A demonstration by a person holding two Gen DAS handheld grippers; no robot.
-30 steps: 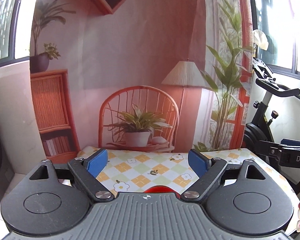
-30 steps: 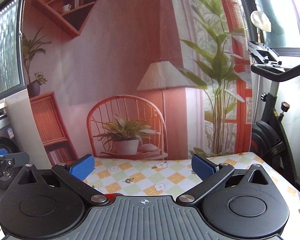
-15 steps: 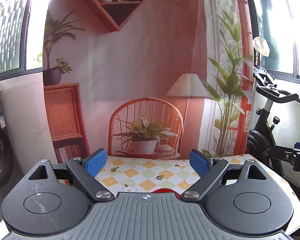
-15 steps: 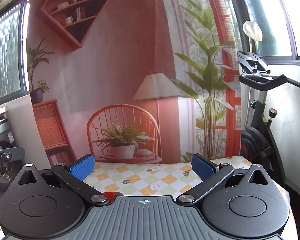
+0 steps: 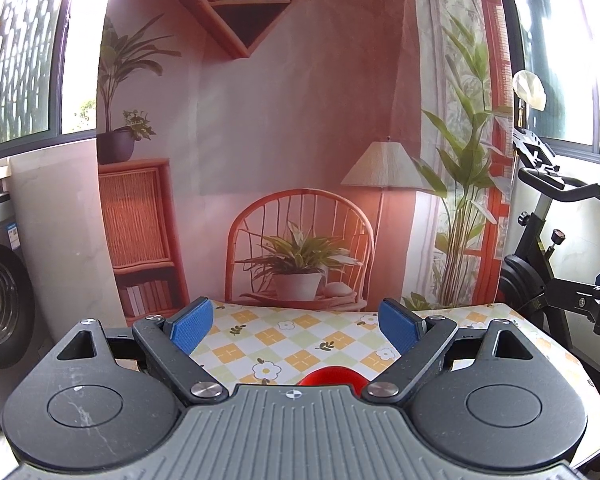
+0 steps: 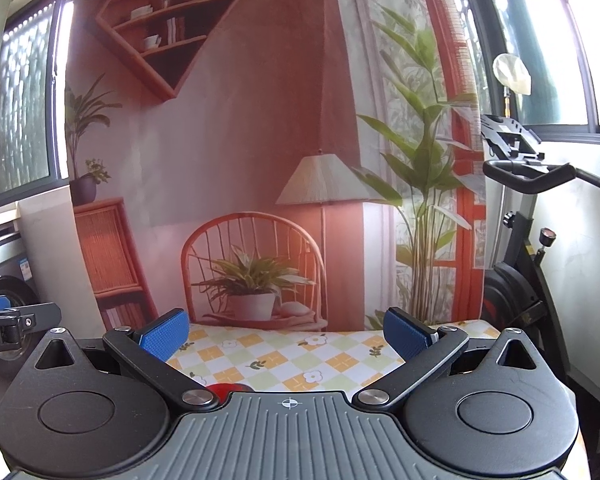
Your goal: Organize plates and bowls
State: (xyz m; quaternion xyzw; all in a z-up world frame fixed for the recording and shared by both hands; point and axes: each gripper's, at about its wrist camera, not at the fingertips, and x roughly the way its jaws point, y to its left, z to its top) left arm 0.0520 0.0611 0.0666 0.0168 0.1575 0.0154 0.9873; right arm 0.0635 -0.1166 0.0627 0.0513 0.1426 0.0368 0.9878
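Your left gripper [image 5: 296, 326] is spread wide with nothing between its blue pads [image 5: 190, 324], and it hangs above the near part of the table. Just under its nose a red dish [image 5: 332, 376] lies on the checked tablecloth [image 5: 284, 336]; only the far curve of its rim shows over the gripper body, so you cannot tell whether it is a plate or a bowl, nor whether anything is in it. Your right gripper [image 6: 288, 334] is likewise parted and empty, held level over the same cloth, and from its camera the red dish [image 6: 224, 390] peeks out low and to the left, mostly hidden behind the left finger's arm. At the left edge of that view the tip of your left gripper shows, well apart from the right one. Beyond the yellow, green and white flowered squares, the cloth runs bare to the table's far edge. Behind the table hangs a printed backdrop [image 5: 300, 120] of a wicker chair, a potted plant and a lamp. A washing machine [image 5: 0, 300] stands to the left and an exercise bike [image 5: 540, 248] to the right, by the windows.
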